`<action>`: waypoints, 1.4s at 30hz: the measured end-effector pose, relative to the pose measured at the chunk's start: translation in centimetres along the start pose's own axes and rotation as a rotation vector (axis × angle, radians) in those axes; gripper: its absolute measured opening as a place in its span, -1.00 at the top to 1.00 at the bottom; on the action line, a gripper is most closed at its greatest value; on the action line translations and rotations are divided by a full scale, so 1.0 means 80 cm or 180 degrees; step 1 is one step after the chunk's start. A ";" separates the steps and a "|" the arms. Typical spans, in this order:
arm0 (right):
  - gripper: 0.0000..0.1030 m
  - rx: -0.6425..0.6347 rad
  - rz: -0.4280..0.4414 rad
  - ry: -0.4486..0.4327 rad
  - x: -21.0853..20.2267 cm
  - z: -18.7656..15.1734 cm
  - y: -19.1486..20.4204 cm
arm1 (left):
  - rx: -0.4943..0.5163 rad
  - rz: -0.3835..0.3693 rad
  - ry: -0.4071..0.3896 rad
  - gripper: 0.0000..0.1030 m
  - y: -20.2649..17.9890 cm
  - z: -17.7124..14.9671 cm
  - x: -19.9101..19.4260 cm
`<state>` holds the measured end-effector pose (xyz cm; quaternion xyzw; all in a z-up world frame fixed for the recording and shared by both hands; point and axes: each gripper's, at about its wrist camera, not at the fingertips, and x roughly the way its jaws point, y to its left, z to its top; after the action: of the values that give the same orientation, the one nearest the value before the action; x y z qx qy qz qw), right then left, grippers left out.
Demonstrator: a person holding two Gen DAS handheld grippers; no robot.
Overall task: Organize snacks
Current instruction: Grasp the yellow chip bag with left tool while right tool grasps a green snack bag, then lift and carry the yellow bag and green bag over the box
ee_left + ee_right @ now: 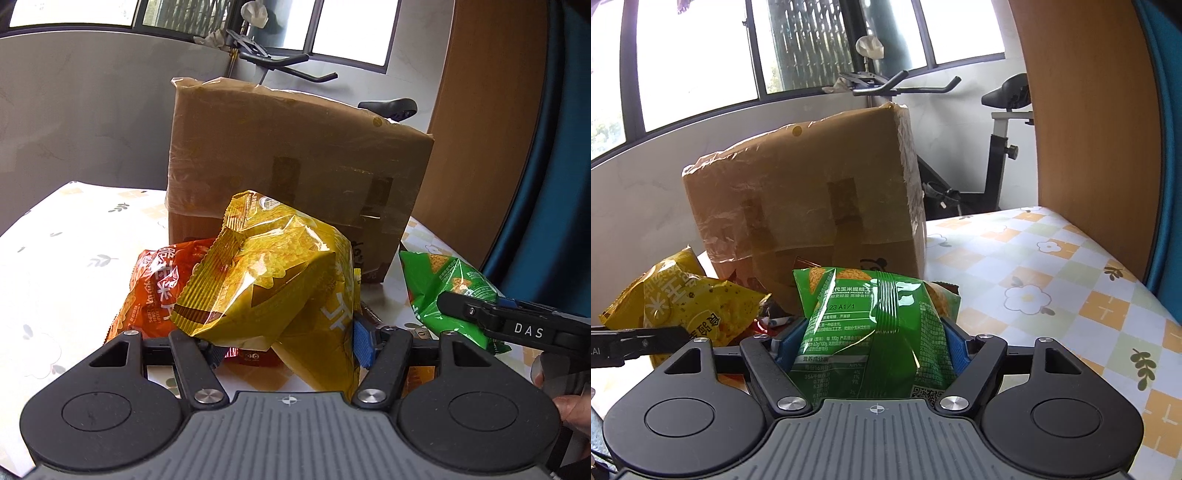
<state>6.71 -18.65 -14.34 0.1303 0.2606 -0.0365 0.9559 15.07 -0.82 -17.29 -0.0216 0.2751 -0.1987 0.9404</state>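
My left gripper [286, 341] is shut on a yellow snack bag [273, 280], held off the table in front of the cardboard box [295, 158]. Behind it on the table lies an orange snack bag [159, 288]. In the right wrist view my right gripper [868, 345] is shut on a green snack bag [871, 328], its blue pads pressing both sides. The same green snack bag [439, 284] shows at the right of the left wrist view, and the yellow snack bag [687, 306] at the left of the right wrist view.
A tall taped cardboard box [809, 206] stands at the back of the floral tablecloth [1052, 266]. A wooden panel [1089, 122] rises at the right. An exercise bike [997, 147] stands behind the table. More wrappers [768, 314] lie at the box's foot.
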 end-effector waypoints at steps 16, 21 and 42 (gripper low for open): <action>-0.39 0.0031 -0.0102 -0.0386 -0.032 0.052 -0.015 | 0.0100 -0.0102 -0.0475 -0.30 0.001 0.049 -0.034; -0.39 0.0024 -0.0073 -0.0627 -0.045 0.090 -0.017 | 0.0108 -0.0097 -0.0716 -0.31 0.010 0.083 -0.058; -0.39 0.0278 0.0565 -0.0528 0.103 0.297 0.051 | 0.0854 0.0472 -0.0550 -0.31 0.012 0.272 0.024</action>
<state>25.96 -21.11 2.12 0.1908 0.1662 0.0263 0.9671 28.35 -2.18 0.00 0.1075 0.1650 -0.1611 0.9671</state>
